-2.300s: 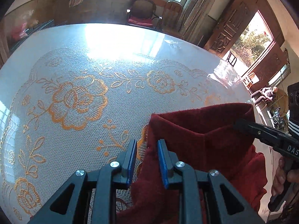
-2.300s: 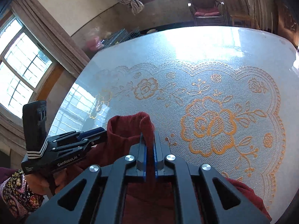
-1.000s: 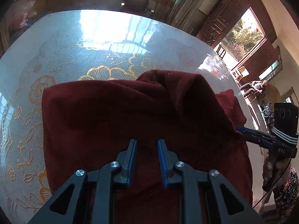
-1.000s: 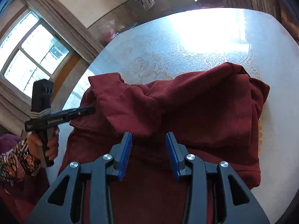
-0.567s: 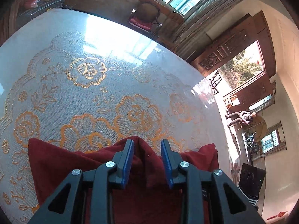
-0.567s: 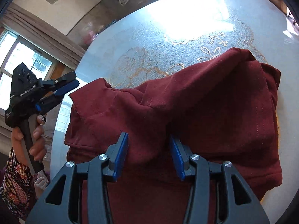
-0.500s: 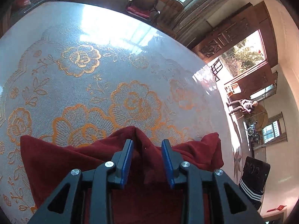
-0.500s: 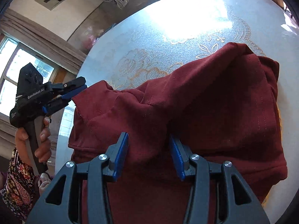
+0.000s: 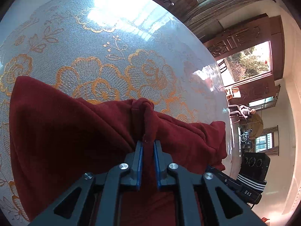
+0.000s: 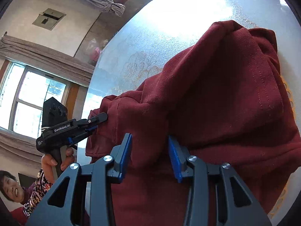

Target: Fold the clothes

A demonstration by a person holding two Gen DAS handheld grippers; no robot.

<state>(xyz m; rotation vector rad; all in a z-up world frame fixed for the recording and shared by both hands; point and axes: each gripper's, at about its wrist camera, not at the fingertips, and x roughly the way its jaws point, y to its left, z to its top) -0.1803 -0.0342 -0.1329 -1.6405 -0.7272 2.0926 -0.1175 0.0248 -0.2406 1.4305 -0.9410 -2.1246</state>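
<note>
From the left wrist, the left gripper [image 9: 148, 146] is closing on a bunched ridge of the dark red garment [image 9: 71, 131], pads pressing the cloth, which lies heaped on the lace-patterned table [image 9: 112, 43]. It looks soft, thick and limp, likely to sag, so a hem or seam edge is probably the best hold. From the right wrist, the right gripper [image 10: 149, 146] hovers over the garment's near fold, jaws apart but closing, with cloth under them, not pinched.
</note>
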